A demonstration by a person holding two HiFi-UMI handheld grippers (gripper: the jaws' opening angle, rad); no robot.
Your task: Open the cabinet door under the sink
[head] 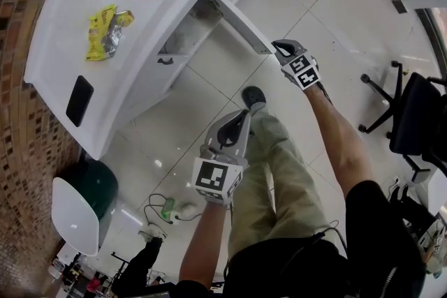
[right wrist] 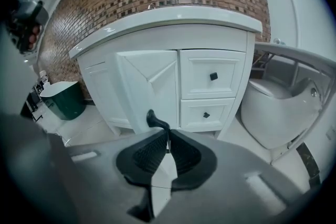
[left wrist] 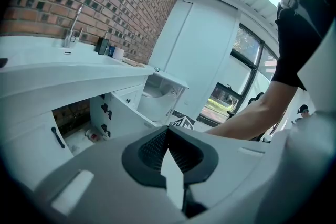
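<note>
Finishing the pull, I judge: cabinet door (head: 241, 23) stands wide open, its handle (right wrist: 152, 119) at 11 o'clock just past the right gripper (right wrist: 167, 134), whose jaws are narrow and empty. Left gripper (left wrist: 168, 131) is closed and idle. Next: back away clear.

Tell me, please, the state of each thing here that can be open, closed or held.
cabinet door: open, swung far out.
other cabinet door: closed.
upper drawer: closed.
lower drawer: closed.
door handle: gripped by the right tool.
right tool: closed on the door handle.
left tool: closed, empty.
</note>
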